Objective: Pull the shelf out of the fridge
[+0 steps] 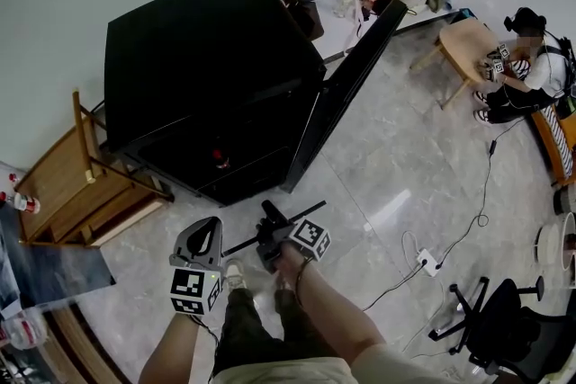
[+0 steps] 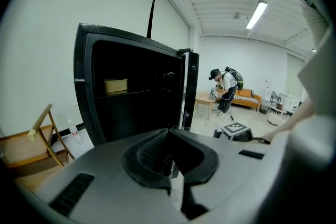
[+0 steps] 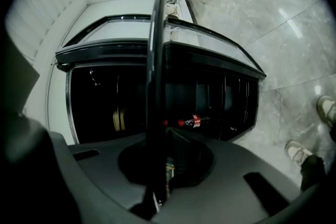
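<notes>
The black fridge (image 1: 207,76) stands on the floor with its door (image 1: 346,81) swung open to the right. My right gripper (image 1: 270,227) is shut on a thin dark shelf (image 1: 310,211), held out in front of the fridge above my feet. In the right gripper view the shelf (image 3: 156,81) shows edge-on as a dark strip running up from the right gripper (image 3: 160,186). A red-capped bottle (image 3: 191,122) lies inside the fridge (image 3: 105,97). My left gripper (image 1: 202,240) hangs beside it, shut and empty; the left gripper (image 2: 170,162) faces the fridge (image 2: 131,92).
A wooden folding stand (image 1: 72,184) sits left of the fridge. A person (image 1: 526,67) sits at a wooden table (image 1: 468,45) at the far right. A power strip with cable (image 1: 425,261) and an office chair base (image 1: 504,319) lie on the floor to my right.
</notes>
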### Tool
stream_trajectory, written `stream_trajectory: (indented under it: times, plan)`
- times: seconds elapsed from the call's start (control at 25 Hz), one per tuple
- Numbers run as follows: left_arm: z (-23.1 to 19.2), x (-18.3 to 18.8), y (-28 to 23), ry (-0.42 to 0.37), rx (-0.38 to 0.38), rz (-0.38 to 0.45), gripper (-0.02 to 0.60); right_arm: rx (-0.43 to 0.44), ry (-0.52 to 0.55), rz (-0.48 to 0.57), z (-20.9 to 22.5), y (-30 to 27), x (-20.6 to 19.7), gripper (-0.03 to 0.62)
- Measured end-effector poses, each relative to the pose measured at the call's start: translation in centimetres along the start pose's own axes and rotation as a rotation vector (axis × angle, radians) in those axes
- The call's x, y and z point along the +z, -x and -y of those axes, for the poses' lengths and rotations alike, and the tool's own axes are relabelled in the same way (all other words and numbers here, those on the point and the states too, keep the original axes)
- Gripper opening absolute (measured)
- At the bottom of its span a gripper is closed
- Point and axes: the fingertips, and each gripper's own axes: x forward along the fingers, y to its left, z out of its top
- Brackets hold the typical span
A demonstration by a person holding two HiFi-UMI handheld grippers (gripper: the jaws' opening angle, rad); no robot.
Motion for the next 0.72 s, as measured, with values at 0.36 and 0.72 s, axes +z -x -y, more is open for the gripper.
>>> stream_trajectory:
  times: [0.36,0.72]
  plan:
    - [0.3,3.6,4.5,-0.01,0.031,0.025,0.006,0.046,0.021,0.009,-6.1,5.1,-0.6,0.002]
    - [-0.9,8.1,9.9,-0.038,0.083,0.06,0.006,0.148,0.064,0.0,-14.2,9.6,-1.8,0.002]
